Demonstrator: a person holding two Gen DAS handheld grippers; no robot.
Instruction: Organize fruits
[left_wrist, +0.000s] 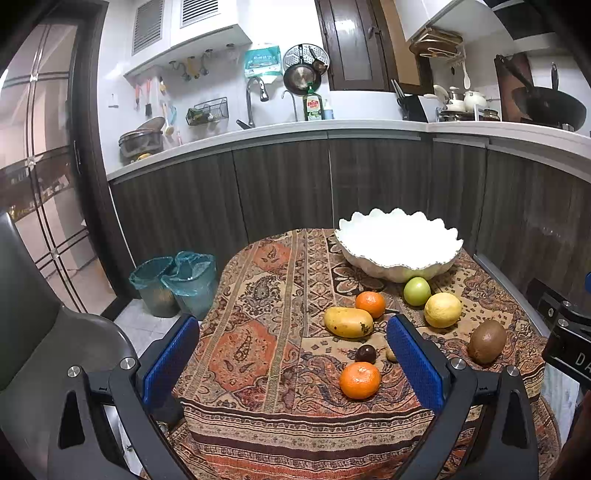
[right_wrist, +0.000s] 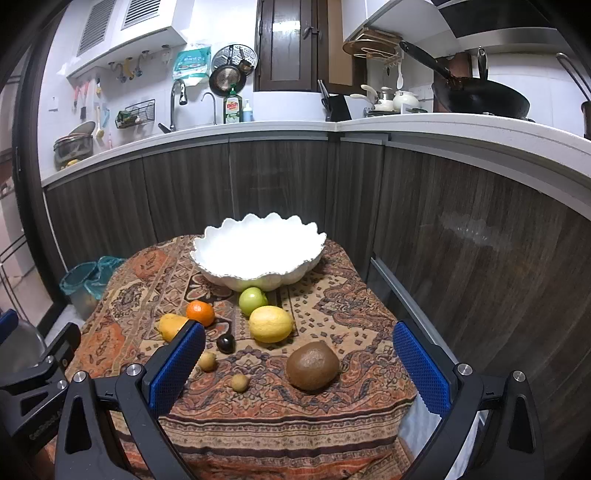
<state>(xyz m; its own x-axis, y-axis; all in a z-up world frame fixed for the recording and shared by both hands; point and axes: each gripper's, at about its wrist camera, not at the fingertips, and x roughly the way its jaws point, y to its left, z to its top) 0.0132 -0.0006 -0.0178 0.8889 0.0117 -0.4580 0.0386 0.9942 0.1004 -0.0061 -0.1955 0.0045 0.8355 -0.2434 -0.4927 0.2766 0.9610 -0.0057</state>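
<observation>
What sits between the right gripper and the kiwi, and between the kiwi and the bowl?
Nothing visible blocks the open right gripper from the kiwi, which lies right ahead between its fingers. On the way to the white bowl, the lemon and green apple lie on the cloth; lifting over them should clear.

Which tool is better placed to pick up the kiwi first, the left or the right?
Probably the right tool: open, with the kiwi straight ahead between its fingers. From the left tool, also open, it lies off to the side.

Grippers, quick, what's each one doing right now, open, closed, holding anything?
Left tool: open, holding nothing.
Right tool: open, holding nothing.
</observation>
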